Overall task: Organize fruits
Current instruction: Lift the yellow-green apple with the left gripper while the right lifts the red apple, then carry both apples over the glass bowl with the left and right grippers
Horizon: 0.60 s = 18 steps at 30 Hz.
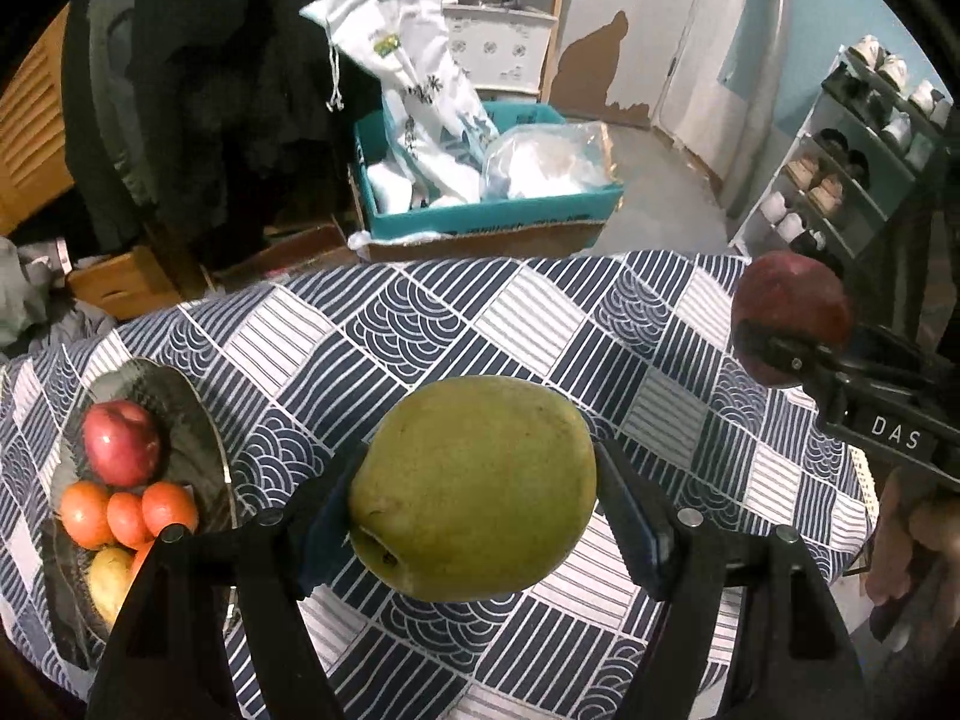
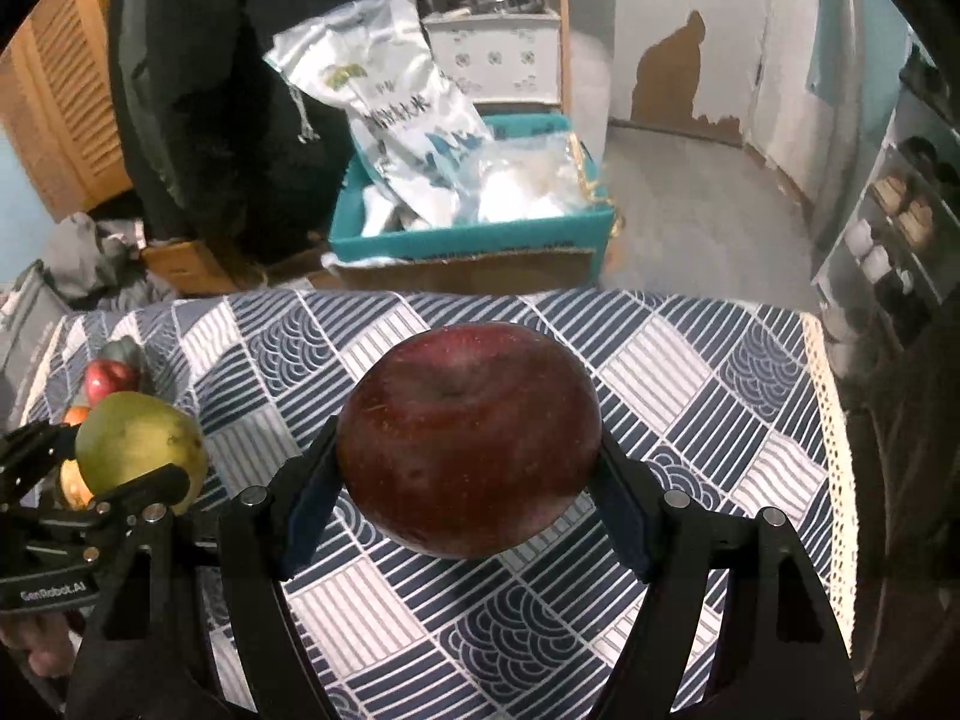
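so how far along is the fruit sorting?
Partly done. The glass plate at the table's left already holds a red apple, oranges and a yellow fruit. In hand: the left gripper is clamped on a green pear, the right gripper on a dark red apple, both off the tablecloth. Left: set both on the plate. No other loose fruit shows.

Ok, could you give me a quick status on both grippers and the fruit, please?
Left gripper shut on green pear. Right gripper shut on dark red apple. Both above tablecloth. Fruit bowl at left, path unobstructed.
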{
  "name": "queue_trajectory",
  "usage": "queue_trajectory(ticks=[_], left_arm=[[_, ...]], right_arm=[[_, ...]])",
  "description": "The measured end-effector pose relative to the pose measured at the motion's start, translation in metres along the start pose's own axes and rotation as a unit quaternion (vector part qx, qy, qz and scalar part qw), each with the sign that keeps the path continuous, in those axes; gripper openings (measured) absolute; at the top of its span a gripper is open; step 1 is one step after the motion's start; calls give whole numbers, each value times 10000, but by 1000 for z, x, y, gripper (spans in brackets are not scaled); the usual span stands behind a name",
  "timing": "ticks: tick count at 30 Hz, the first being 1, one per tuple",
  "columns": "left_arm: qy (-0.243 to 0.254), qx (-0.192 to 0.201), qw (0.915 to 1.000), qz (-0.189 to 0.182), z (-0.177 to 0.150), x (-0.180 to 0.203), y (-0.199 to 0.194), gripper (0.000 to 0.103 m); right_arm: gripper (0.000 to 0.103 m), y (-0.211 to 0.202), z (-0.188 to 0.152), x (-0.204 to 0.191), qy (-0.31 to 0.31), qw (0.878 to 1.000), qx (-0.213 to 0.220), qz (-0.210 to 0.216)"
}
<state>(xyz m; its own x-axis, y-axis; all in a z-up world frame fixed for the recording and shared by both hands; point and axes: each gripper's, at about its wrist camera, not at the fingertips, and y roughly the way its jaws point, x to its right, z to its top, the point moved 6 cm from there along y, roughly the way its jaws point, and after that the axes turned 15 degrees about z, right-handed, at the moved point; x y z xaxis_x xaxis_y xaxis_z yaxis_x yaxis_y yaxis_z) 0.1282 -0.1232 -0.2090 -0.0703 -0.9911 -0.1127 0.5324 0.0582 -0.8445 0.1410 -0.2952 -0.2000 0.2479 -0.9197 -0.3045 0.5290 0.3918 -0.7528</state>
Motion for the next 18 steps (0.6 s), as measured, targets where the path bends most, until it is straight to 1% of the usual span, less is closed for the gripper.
queue_trajectory(ticks=[8, 11, 15, 18], left_arm=[[-72, 248, 9997, -41, 6, -12, -34, 77], [-63, 364, 9993, -35, 7, -17, -46, 77], [-168, 422, 9989, -123, 8, -25, -60, 77], [-184, 535, 9984, -97, 9, -30, -71, 77]], right_arm=[[77, -28, 10, -28, -352, 9991, 242, 73], [77, -34, 12, -35, -383, 9987, 298, 144], [77, -43, 14, -48, -472, 9980, 359, 227], [77, -48, 15, -56, -513, 9974, 395, 311]])
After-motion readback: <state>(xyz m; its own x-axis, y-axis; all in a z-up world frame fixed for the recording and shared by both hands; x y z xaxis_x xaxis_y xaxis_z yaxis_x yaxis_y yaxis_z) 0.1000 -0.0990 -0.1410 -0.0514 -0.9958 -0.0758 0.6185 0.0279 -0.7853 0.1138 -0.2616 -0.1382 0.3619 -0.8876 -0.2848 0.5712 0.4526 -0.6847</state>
